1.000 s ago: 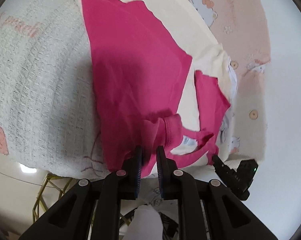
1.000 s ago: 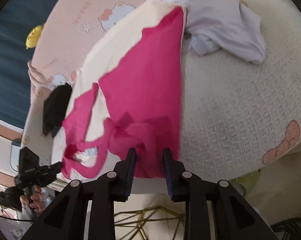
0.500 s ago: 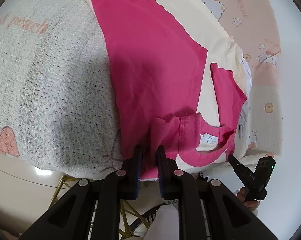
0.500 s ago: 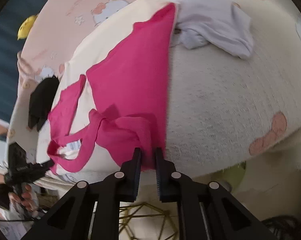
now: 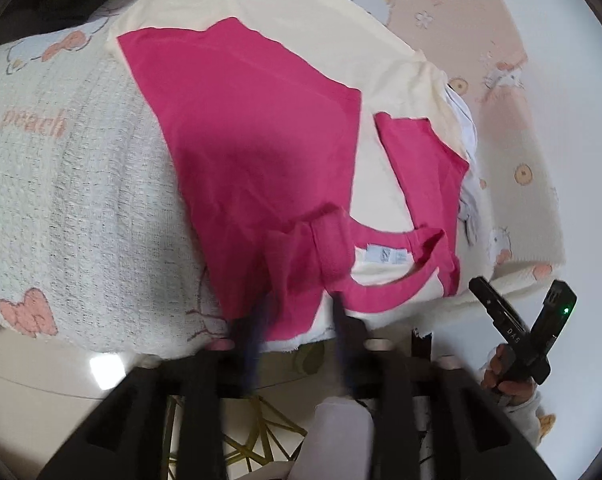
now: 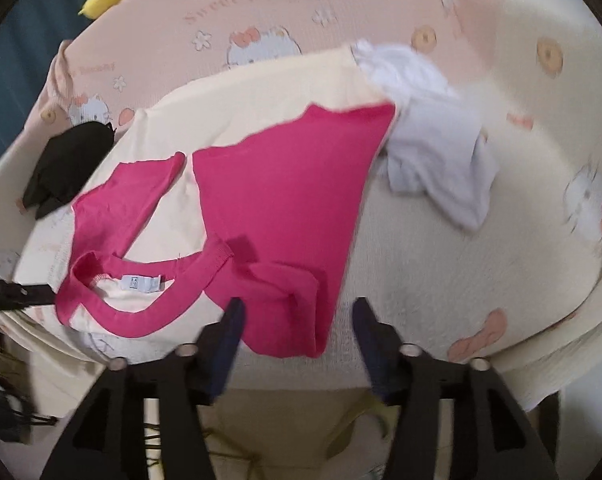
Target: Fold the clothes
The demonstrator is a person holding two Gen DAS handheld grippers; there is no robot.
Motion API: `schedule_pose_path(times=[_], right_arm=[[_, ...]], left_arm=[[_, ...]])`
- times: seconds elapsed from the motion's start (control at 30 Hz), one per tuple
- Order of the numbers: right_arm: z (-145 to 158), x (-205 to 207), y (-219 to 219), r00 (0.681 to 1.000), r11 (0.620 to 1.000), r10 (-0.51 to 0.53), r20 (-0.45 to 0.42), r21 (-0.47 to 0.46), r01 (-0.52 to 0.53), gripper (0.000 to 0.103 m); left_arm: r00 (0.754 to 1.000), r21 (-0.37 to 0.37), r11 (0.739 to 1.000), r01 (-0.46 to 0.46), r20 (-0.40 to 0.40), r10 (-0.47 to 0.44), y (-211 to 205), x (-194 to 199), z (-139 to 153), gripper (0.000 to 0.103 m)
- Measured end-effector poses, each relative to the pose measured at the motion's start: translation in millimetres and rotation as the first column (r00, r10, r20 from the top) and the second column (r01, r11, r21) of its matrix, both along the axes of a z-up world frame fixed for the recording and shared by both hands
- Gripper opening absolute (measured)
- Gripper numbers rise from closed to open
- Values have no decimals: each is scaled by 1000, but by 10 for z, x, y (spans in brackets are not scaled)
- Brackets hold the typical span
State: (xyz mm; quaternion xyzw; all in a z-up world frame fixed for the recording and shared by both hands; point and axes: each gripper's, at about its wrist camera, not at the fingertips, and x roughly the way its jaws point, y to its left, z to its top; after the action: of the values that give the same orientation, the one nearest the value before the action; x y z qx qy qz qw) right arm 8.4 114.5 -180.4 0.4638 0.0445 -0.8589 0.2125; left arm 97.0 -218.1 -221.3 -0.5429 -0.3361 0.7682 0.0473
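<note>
A pink T-shirt (image 5: 257, 152) lies spread on a cream garment (image 5: 313, 40), which itself lies on a bed covered with a waffle-weave cartoon-cat blanket (image 5: 73, 216). The T-shirt's neckline, with its white label (image 6: 141, 283), sits close to the bed's near edge, and one shoulder is doubled over on itself into a small fold right at that edge. The other short sleeve (image 6: 121, 204) lies flat to the side, apart from the body panel.

The left claw (image 5: 297, 312) has just been opening; its fingers stand apart on either side of the folded shoulder fabric at the near edge, blurred, with no pad pressing the cloth. The right claw (image 6: 297, 316) has likewise just been opening and now gapes wide, the folded pink corner lying loose between its fingers, untouched.

A crumpled white garment (image 6: 433, 140) lies beyond the T-shirt's hem, toward the far side of the bed, and a black garment (image 6: 69, 160) rests near the bed's far left corner in the right wrist view.
</note>
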Motion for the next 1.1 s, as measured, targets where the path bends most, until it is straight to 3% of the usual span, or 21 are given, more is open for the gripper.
schedule_pose_path(times=[0.03, 0.13, 0.3, 0.43, 0.63, 0.7, 0.77, 0.87, 0.97, 1.03, 1.1], right_arm=[[10, 45, -52, 1000, 999, 17, -23, 31, -17, 61], [36, 180, -209, 993, 990, 75, -87, 126, -64, 61], [-8, 431, -490, 967, 948, 207, -148, 276, -161, 61], [-58, 519, -615, 955, 922, 248, -160, 340, -183, 61], [-111, 482, -691, 955, 909, 259, -143, 370, -192, 61], [-138, 457, -705, 955, 903, 261, -139, 386, -190, 61], [-159, 455, -731, 950, 892, 279, -140, 405, -202, 61], [-185, 470, -798, 935, 862, 321, -152, 456, -222, 61], [-166, 496, -898, 913, 830, 368, -174, 504, -239, 61], [-125, 531, -955, 891, 816, 408, -199, 517, -259, 61], [-92, 574, -1006, 866, 791, 455, -206, 540, -287, 61]], left_arm=[[1000, 14, 1000, 14, -5, -14, 6, 14, -16, 69], [1000, 53, 998, 21, 21, -22, -29, 54, -95, 70], [999, -36, 999, -41, -22, 40, -126, 145, 25, 70], [997, -122, 990, -67, -47, 61, -152, 144, 139, 70], [999, -292, 956, 5, -42, -18, 20, 61, 193, 70], [997, -375, 926, 40, -47, -62, 127, 44, 224, 70], [989, -474, 875, 102, -45, -139, 270, 28, 242, 70], [958, -647, 730, 218, 1, -286, 541, 9, 216, 70], [918, -749, 603, 276, 21, -395, 746, 72, 175, 70], [897, -767, 561, 311, 43, -439, 828, 120, 137, 70], [889, -757, 561, 335, 57, -454, 851, 140, 134, 70]])
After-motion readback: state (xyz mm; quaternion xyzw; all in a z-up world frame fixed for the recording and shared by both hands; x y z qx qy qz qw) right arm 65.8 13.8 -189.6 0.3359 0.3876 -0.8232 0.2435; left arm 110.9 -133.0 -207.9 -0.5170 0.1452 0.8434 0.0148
